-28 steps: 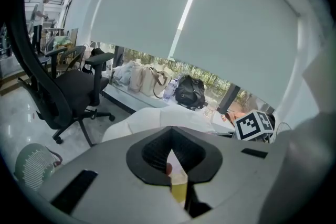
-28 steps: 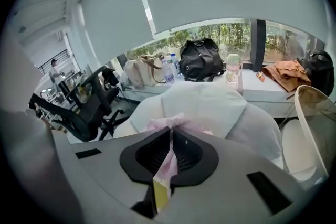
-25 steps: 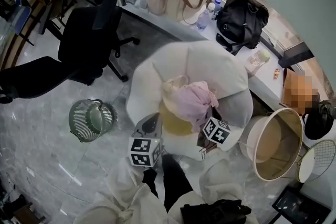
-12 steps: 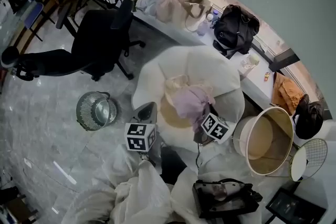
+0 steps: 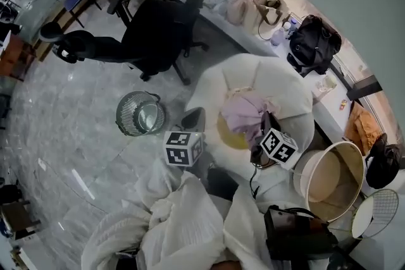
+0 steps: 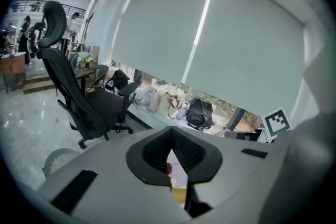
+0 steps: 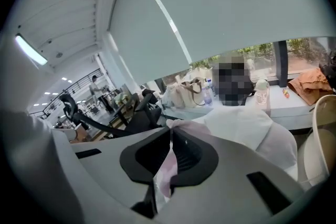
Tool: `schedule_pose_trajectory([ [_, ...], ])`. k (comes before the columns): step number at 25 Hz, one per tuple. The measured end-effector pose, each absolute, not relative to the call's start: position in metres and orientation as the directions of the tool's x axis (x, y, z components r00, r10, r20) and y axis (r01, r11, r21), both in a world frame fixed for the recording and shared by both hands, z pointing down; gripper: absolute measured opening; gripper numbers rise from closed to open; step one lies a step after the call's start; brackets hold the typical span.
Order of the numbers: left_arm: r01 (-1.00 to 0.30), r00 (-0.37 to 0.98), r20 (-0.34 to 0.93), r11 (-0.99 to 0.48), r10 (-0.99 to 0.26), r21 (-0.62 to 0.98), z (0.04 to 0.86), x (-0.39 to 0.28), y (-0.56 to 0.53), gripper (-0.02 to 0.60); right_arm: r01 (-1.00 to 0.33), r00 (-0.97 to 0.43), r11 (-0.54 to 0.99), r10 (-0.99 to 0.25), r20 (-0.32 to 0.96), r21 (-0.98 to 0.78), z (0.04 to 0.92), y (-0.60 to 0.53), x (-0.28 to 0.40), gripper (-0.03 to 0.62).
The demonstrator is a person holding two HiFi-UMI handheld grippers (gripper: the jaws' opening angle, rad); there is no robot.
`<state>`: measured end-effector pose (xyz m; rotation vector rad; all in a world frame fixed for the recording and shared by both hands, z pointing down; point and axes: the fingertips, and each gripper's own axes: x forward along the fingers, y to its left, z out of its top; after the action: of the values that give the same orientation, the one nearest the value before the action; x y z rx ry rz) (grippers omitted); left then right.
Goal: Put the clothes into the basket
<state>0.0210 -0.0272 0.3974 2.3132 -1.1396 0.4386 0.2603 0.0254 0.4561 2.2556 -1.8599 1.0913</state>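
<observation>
**Head view:** The step in hand is lifting the clothes off the white round beanbag seat [image 5: 253,82]. A crumpled pale pink garment [image 5: 243,112] lies on top of a yellow garment [image 5: 229,136], both on the seat's near side. The left tongs [image 5: 194,117] are at the yellow cloth's left edge. The right tongs [image 5: 264,129] are at the pink cloth's near right edge. The large cream round basket [image 5: 329,180] stands just right of the seat, mouth open, with nothing visible inside.

**Left gripper view:** The left tongs [image 6: 171,155] are almost together. The thin slit between them is filled with pale pink cloth above and the yellow garment [image 6: 178,193] below. This reads as a pinch on the yellow garment.

**Right gripper view:** The right tongs [image 7: 168,157] are closed on the pale pink garment [image 7: 179,124], which bunches out past the tips. The beanbag seat [image 7: 252,123] lies beyond, and the basket [image 7: 323,134] rim shows at the far right edge.

**Next move (judgement):** Keep both pinches and carry the bundle right. It needs to go high enough that the hanging cloth clears the rim, and release should come only once it is over the mouth.

**Against a second ago:** Both tongs sit higher, and the bundle is pulled up and bunched tighter, so it is less spread over the seat. The basket is in the same spot beside the seat. The head camera has swung, so more floor shows at left and a black bag [image 5: 297,237] shows at the near edge.
</observation>
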Motion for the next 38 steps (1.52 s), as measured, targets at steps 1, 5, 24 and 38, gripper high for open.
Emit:
schedule_pose_trajectory([
  [1, -0.815, 0.578, 0.496, -0.492, -0.648, 0.306, 0.396, 0.014, -0.029, 0.006, -0.872, 0.025, -0.266, -0.861, 0.507, -0.410, 0.453, 0.020, 0.255, 0.032],
  [5, -0.858, 0.513, 0.501, -0.426, -0.697, 0.287, 0.392, -0.016, -0.027, 0.006, -0.877, -0.049, -0.189, -0.880, 0.473, -0.442, 0.450, 0.007, 0.231, 0.032],
  [24, -0.939, 0.289, 0.472, -0.150, -0.833, 0.309, 0.385, -0.187, -0.031, 0.006, -0.897, -0.302, 0.101, -0.850, 0.431, -0.431, 0.421, -0.059, 0.068, 0.032],
  [38, -0.937, 0.106, 0.455, 0.064, -0.884, 0.343, 0.387, -0.360, -0.027, 0.006, -0.853, -0.489, 0.318, -0.764, 0.421, -0.415, 0.404, -0.096, -0.116, 0.032],
])
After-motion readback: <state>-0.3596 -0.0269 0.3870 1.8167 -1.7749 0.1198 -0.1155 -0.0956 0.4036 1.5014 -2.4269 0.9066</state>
